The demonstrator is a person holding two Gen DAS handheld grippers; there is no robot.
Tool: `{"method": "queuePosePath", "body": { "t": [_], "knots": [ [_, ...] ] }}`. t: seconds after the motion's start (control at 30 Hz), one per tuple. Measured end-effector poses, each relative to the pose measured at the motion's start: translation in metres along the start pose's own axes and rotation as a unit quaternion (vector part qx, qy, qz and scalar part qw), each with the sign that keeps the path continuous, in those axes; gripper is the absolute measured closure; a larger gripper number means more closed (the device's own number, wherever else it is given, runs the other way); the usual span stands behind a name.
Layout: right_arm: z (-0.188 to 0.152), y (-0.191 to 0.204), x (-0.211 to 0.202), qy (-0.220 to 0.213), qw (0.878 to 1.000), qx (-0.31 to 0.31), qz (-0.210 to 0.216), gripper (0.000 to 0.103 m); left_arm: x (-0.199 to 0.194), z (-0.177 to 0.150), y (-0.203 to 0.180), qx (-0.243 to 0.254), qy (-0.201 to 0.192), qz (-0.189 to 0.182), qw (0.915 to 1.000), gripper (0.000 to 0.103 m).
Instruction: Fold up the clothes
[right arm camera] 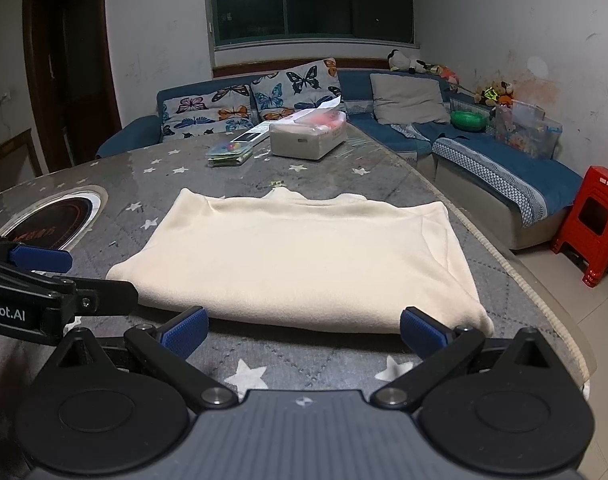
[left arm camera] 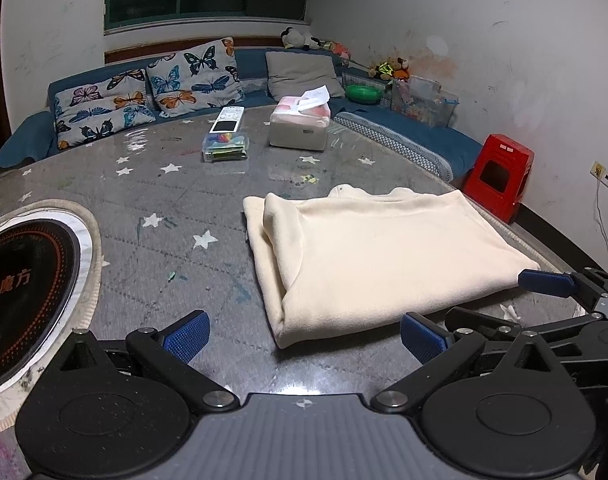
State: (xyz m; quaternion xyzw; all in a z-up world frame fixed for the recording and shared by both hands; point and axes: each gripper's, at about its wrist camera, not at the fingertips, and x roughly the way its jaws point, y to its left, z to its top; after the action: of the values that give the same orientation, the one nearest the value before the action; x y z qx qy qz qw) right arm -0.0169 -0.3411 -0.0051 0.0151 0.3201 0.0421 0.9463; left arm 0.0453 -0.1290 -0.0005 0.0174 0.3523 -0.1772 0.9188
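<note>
Table (left arm camera: 175,208), round and covered with a grey quilted star-print mat, fills the foreground of both wrist views. Sofa (right arm camera: 504,168), blue and L-shaped, runs behind the table and along the right wall, carrying butterfly cushions (left arm camera: 143,96) and a grey pillow (left arm camera: 299,70). Garment (right arm camera: 304,256), cream and folded into a flat rectangle, lies on the table near its right edge, directly ahead of both grippers; its collar end points away toward the sofa. Hob (left arm camera: 19,292), a dark round plate with a white rim, is set into the table to the left of the garment, well apart from it. Stool (right arm camera: 592,224), red plastic, stands on the floor to the right of the table. Tissue box (left arm camera: 299,126) and a clear case (left arm camera: 225,148) with a remote (left arm camera: 227,119) resting on it sit at the far side of the table. Left gripper (left arm camera: 304,336) has its fingers spread wide, holding nothing, at the garment's near left corner. Right gripper (right arm camera: 304,330) is likewise spread wide and empty, its pads just beside the garment's near edge.
</note>
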Motion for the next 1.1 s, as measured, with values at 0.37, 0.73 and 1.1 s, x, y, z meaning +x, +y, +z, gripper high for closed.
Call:
{"method": "queuePosePath", "body": {
  "t": [0.37,0.73,1.1],
  "knots": [
    [0.003,0.001,0.006,0.012,1.0,-0.01,0.006,0.0,0.008,0.009,-0.002,0.004,0.005,0.002,1.0,0.0],
    [0.008,-0.002,0.013,0.018,1.0,-0.011,0.012,0.0,0.019,0.011,0.004,-0.005,0.021,0.009,0.9997,0.0],
    [0.011,-0.004,0.021,0.022,1.0,-0.017,0.012,0.0,0.025,0.013,0.005,-0.005,0.029,0.011,0.9995,0.0]
  ]
}}
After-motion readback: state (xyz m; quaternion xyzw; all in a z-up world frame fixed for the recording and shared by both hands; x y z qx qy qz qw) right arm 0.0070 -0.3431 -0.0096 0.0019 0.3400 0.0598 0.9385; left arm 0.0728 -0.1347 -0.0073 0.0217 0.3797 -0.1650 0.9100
